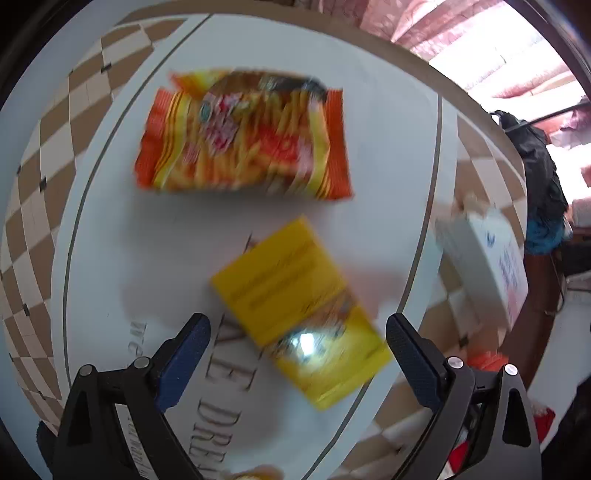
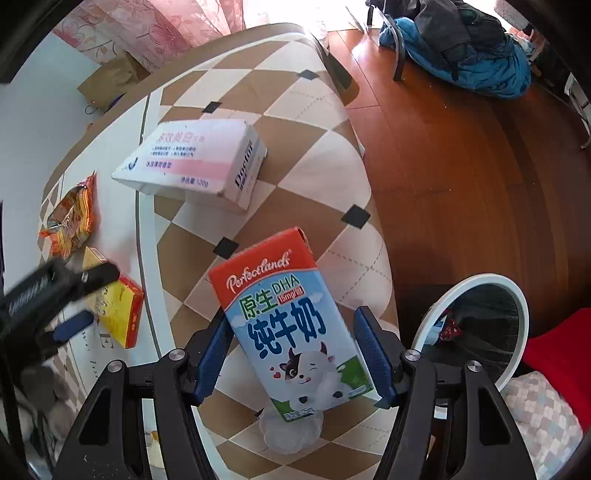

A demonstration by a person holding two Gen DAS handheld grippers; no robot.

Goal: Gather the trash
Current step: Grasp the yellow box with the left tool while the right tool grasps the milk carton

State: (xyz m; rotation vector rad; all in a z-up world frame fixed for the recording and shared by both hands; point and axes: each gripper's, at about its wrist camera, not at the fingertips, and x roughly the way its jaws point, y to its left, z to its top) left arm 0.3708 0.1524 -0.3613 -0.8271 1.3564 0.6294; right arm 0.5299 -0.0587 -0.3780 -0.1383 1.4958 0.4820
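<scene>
Blue right fingers (image 2: 364, 325) seemingly clamp the milk carton (image 2: 291, 321); left fingers (image 1: 410, 350) gape over the yellow box (image 1: 299, 310).

Home: floral curtains (image 2: 166, 33), checked tablecloth (image 2: 295, 122)

yellow box (image 1: 299, 314), orange-yellow wrapper (image 1: 243, 134) — checked tablecloth (image 2: 295, 122)

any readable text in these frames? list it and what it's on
"Perfectlands", "DHA", "原生", "纯牛奶": milk carton
"Dpetor", "120g": white-pink box; its smaller print is too small to read
"DRE", cut off: white tablecloth
Yellow box and snack packet: print blurred, unreadable
</scene>
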